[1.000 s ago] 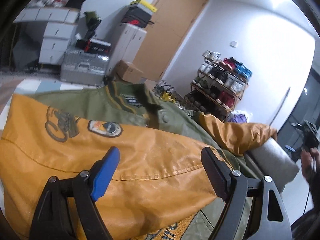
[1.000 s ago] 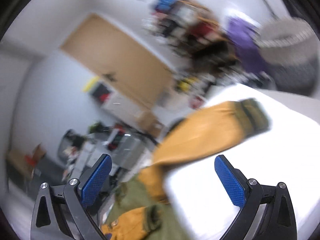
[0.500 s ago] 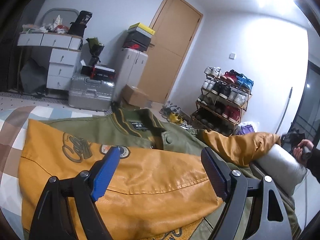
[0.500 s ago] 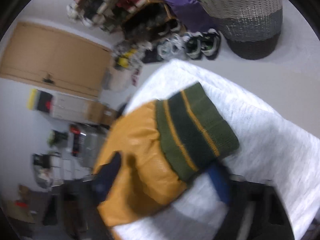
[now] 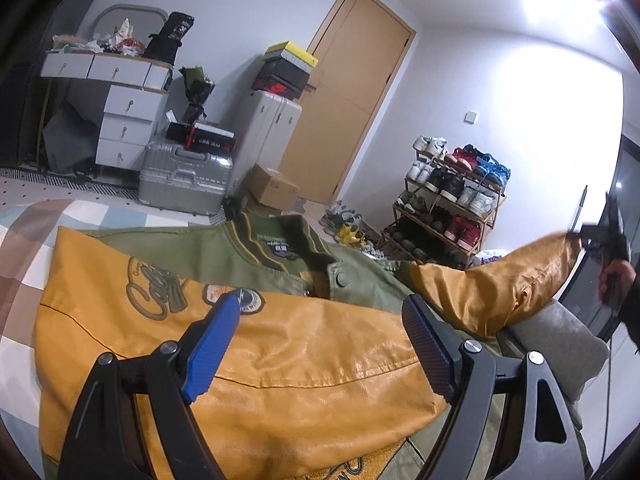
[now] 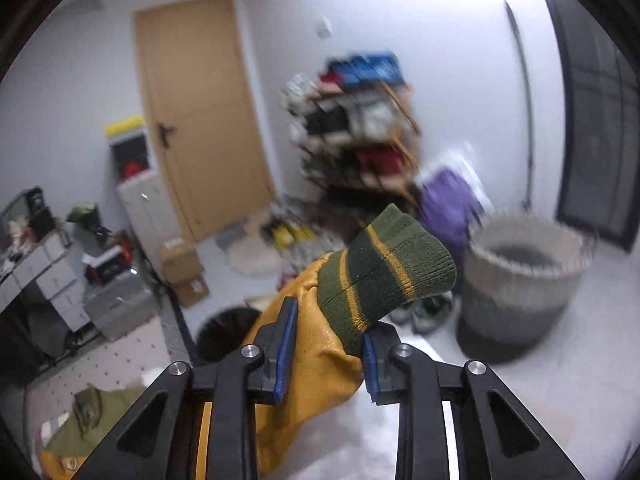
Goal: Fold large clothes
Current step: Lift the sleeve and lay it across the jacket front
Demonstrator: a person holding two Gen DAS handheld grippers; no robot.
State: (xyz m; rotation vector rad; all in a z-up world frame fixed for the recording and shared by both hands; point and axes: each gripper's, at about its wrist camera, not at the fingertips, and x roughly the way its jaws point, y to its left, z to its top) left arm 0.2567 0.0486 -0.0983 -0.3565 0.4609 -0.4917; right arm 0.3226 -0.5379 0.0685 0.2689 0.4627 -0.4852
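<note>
— Where's the jacket point(image 5: 248, 364) right now?

— Spread flat on the bed point(image 5: 24, 240), collar point(image 5: 276, 240) away from me, one mustard sleeve already folded across the chest. My left gripper point(image 5: 320, 344) hovers over that folded sleeve, fingers wide, nothing between them.

— And your right?

— The right gripper point(image 6: 326, 354) has just been closing, and its jaws now stand narrow, pinching the other sleeve point(image 6: 320, 356) just behind the green striped cuff point(image 6: 384, 268), which sticks out past the fingertips.

— So which way does the sleeve run?

— From my left wrist view, it stretches from the shoulder out to the right, lifted off the bed, long axis roughly across the jacket. I judge the coming move is to carry the cuff back leftward over the chest, onto the first sleeve. The right hand is the one that has it; the left is only near the landing spot.

— Anything one camera misses?

— The right view shows the grip itself but almost none of the body. The left shows the whole layout, yet the grip point sits at its far edge, too small to read.
</note>
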